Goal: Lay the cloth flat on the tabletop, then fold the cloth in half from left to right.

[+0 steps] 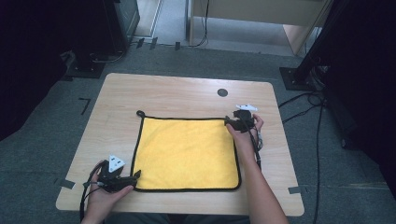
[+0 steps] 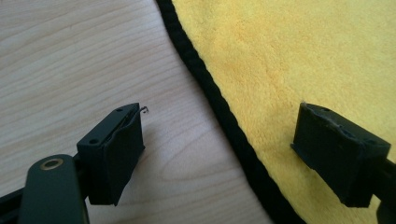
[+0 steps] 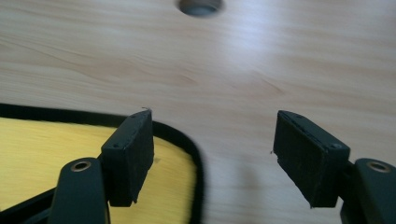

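Two grippers, both gaping wide, nothing held in either. Yellow microfibre cloth with black piped edging, spread flat in the middle of the light wooden table, hanging loop at the far-left corner.

Left gripper low at the near-left corner of the cloth, jaws straddling the black edging: one over bare wood, the other over yellow pile. Right gripper at the diagonally opposite far-right corner, likewise set astride the rounded corner, one jaw above the cloth, the other above the table. Probably hovering just clear of the surface rather than touching, though hard to judge from these angles.

Placed that way, presumably, to pinch two opposite corners at once and lift or fold the cloth along its diagonal. Round cable hole in the tabletop well beyond the right gripper, out of the way.
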A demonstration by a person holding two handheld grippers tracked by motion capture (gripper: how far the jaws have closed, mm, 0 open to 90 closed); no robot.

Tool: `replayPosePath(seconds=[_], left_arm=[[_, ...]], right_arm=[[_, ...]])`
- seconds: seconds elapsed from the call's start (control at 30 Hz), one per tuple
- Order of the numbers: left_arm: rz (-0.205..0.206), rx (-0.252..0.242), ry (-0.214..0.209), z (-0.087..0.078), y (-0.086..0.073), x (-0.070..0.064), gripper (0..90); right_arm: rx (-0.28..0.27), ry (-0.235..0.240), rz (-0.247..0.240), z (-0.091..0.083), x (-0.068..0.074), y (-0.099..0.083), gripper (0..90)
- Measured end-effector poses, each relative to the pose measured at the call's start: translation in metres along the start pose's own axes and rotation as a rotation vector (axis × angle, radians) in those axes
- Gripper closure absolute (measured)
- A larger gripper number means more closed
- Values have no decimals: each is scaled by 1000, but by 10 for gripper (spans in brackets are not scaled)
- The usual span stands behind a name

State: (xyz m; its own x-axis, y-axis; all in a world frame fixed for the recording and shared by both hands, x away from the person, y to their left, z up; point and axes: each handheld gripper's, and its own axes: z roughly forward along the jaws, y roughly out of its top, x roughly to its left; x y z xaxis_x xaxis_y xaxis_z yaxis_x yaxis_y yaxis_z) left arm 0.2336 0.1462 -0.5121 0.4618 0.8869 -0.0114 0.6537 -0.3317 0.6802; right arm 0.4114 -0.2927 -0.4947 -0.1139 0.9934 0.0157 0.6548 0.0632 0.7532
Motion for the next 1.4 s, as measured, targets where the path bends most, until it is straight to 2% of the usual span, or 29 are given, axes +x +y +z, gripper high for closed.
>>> replayPosePath(seconds=[0.1, 0.17, 0.3, 0.4, 0.5, 0.63, 0.7, 0.8, 0.83, 0.9, 1.0, 1.2, 1.4], left_arm=[[7, 5, -3, -4, -1, 0, 170], [1, 5, 0, -6, -1, 1, 170], [0, 11, 5, -10, -3, 2, 172], [-12, -2, -10, -14, -7, 2, 177], [-26, -19, -18, -17, -11, 2, 224], [-29, -10, -32, -18, -13, 2, 227], [-17, -13, -38, -17, -13, -1, 231], [26, -3, -41, -15, -13, -6, 318], [33, -3, -36, -14, -13, -7, 320], [48, -4, -31, -14, -14, -8, 322], [50, -13, -37, -14, -15, -8, 334], [58, -37, -47, -13, -17, -7, 370], [51, -42, -48, -13, -17, -7, 377]], right_arm=[[-20, 77, -49, -3, 33, 13, 299], [-32, 106, -80, -1, 53, 20, 300], [-46, 170, -99, 2, 89, 31, 313], [-49, 203, -120, 4, 114, 36, 315], [-45, 231, -134, 6, 137, 39, 316], [-31, 263, -172, 10, 167, 41, 324], [-25, 280, -187, 12, 183, 42, 329], [-25, 300, -208, 14, 204, 42, 341], [-24, 308, -223, 16, 212, 43, 344], [-19, 317, -243, 18, 222, 44, 350], [-19, 321, -273, 21, 238, 45, 370], [2, 348, -268, 31, 261, 47, 401], [35, 376, -307, 40, 284, 43, 438]])
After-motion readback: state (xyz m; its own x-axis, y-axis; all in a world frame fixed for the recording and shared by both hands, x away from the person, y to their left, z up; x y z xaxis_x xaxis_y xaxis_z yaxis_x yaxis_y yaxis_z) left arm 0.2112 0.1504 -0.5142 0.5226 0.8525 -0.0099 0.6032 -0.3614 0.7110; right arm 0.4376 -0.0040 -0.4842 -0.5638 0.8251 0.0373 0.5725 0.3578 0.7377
